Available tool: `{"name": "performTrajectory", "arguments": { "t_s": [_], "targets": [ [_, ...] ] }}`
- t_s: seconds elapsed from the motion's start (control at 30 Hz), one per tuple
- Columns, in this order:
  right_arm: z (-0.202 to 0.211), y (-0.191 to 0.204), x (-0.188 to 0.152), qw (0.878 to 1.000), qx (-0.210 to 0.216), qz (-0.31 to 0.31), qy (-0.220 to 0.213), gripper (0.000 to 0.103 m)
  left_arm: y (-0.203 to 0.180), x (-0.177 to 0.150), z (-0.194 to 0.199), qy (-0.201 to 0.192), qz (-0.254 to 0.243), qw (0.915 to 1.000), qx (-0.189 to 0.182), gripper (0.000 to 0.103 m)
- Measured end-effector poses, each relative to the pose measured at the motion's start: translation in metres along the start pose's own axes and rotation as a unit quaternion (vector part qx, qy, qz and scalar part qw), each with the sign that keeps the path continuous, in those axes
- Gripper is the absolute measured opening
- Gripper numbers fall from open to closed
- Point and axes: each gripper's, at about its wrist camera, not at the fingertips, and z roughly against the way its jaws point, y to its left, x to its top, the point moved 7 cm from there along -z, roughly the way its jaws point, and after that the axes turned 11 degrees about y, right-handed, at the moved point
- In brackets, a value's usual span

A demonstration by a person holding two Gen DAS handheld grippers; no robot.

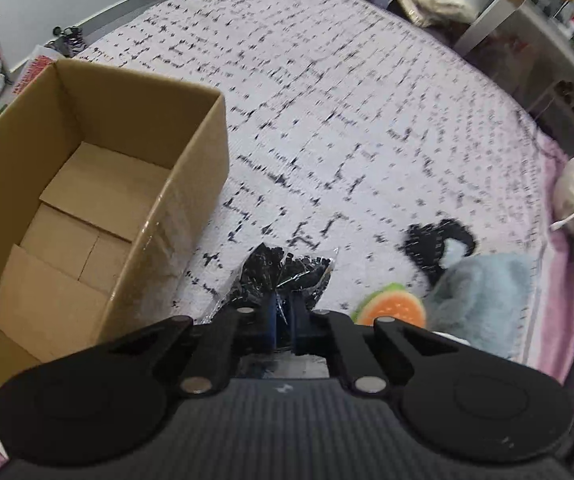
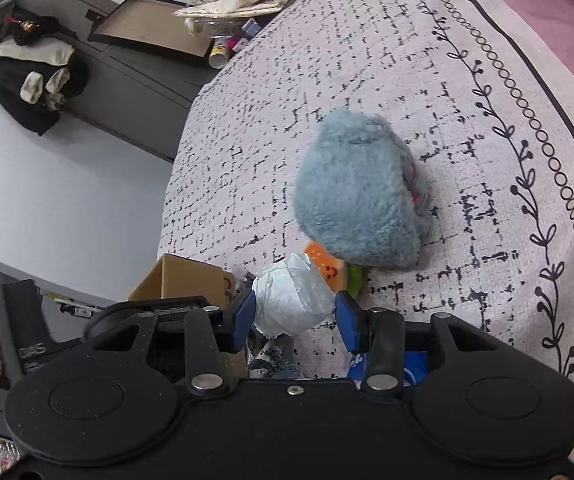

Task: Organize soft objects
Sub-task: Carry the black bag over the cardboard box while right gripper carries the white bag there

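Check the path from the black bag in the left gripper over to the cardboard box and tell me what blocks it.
Nothing visible does. The left gripper pinches the black bag just right of the cardboard box, whose top is open; only bare bedspread lies between.

Home bedroom: quilted bed (image 1: 347, 100), piled clothes (image 2: 27, 68).

A bed (image 1: 347, 100) with a white, black-flecked cover carries an open cardboard box (image 1: 87, 208) left of the left tongs (image 1: 285, 320). A grey-blue plush toy (image 2: 359, 192) lies ahead of the right tongs (image 2: 295, 316), an orange-and-green plush slice (image 2: 327, 268) touching it.
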Motion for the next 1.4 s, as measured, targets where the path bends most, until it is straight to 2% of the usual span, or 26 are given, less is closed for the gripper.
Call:
{"name": "performTrajectory", "arguments": {
  "t_s": [0.27, 0.67, 0.8, 1.0, 1.1, 1.33, 1.4],
  "targets": [
    [-0.007, 0.032, 0.003, 0.999, 0.012, 0.035, -0.005, 0.043, 0.005, 0.005, 0.041, -0.037, -0.006, 0.997, -0.067, 0.004],
    [-0.022, 0.096, -0.002, 0.992, 0.012, 0.124, -0.014, 0.043, 0.043, 0.017, 0.083, -0.071, -0.013, 0.9907, -0.115, 0.004],
    [-0.023, 0.105, -0.004, 0.991, 0.004, 0.132, -0.024, 0.043, 0.054, 0.019, 0.092, -0.07, -0.008, 0.9864, -0.149, 0.004],
    [-0.023, 0.114, -0.005, 0.989, -0.006, 0.144, -0.035, 0.043, 0.069, 0.023, 0.105, -0.088, -0.008, 0.9796, -0.181, 0.004],
    [-0.024, 0.121, -0.006, 0.988, -0.009, 0.148, -0.038, 0.043, 0.078, 0.026, 0.111, -0.096, -0.002, 0.9735, -0.208, 0.004],
    [-0.034, 0.144, -0.011, 0.985, -0.012, 0.17, -0.037, 0.043, 0.109, 0.037, 0.099, -0.122, 0.001, 0.98, -0.157, 0.004],
    [-0.039, 0.15, -0.013, 0.984, -0.011, 0.176, -0.035, 0.043, 0.117, 0.04, 0.093, -0.121, 0.002, 0.9803, -0.156, 0.004]
  ]
}}
